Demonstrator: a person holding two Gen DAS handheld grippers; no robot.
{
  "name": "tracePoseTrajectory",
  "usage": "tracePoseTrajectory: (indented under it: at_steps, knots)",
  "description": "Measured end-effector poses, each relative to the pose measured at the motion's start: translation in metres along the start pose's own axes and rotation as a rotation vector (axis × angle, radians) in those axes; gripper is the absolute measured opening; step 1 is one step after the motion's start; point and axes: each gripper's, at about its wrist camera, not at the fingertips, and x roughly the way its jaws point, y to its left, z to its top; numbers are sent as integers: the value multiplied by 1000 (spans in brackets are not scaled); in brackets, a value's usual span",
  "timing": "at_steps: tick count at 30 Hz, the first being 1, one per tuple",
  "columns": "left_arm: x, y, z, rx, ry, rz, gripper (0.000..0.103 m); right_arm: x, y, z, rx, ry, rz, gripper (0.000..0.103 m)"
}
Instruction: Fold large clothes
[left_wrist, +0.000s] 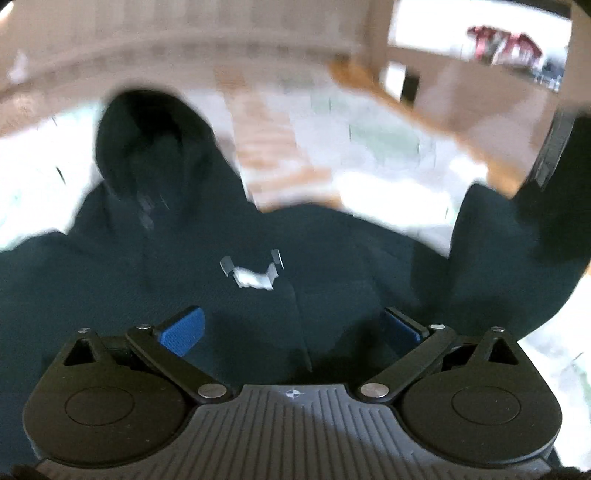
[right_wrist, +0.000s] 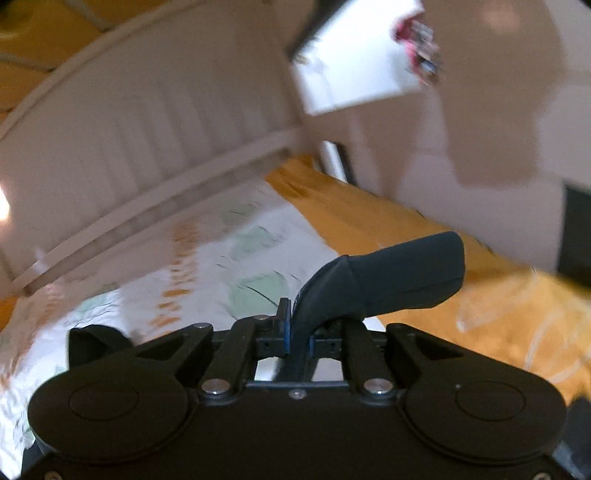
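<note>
While the dark hooded garment (left_wrist: 221, 258) lies spread on the patterned bed sheet (left_wrist: 369, 125), we hold the left gripper (left_wrist: 291, 328) over its chest, its blue-padded fingers (left_wrist: 181, 330) spread wide and pinching nothing. Our right gripper (right_wrist: 297, 332) has its fingers pressed together on a sleeve cuff (right_wrist: 399, 277), which juts free past the pads above the bed. Because only a narrow strip of cloth sits between those pads, we judge that a quick swing could pull the cuff loose. Raising one sleeve alone may also drag the body askew and spoil the fold, since the left fingers pin nothing. No container appears in either view.
</note>
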Motion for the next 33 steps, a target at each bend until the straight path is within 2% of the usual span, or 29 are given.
tracePoseTrajectory:
  at_steps: [1, 2, 4, 8, 13, 19, 22, 27, 30, 32, 33]
  knots:
    - [13, -1, -2, 12, 44, 14, 103, -5, 13, 5, -35, -10, 17, 16]
    - [14, -5, -4, 59, 7, 28, 103, -9, 25, 8, -59, -15, 35, 16]
    - [12, -4, -1, 58, 18, 19, 103, -12, 50, 12, -88, -14, 77, 16]
    - [-12, 25, 4, -35, 35, -78, 102, -19, 104, 8, -168, -12, 171, 17]
    - [-56, 91, -8, -206, -9, -75, 102, -28, 181, -20, -230, 31, 313, 18]
    - [-110, 188, -41, -399, -55, -34, 102, -19, 281, -95, -347, 82, 447, 19]
    - [-130, 225, -51, -457, -80, -4, 102, -4, 321, -143, -434, 122, 462, 19]
    - [-151, 258, -68, -521, -95, 22, 102, 20, 370, -229, -516, 266, 467, 21]
    - [-157, 265, -73, -534, -98, 10, 102, 29, 379, -267, -556, 364, 459, 30]
    - [-158, 267, -72, -538, -101, -2, 102, 27, 379, -280, -568, 419, 481, 57]
    - [-157, 268, -71, -539, -104, -10, 103, 21, 378, -280, -572, 428, 499, 63]
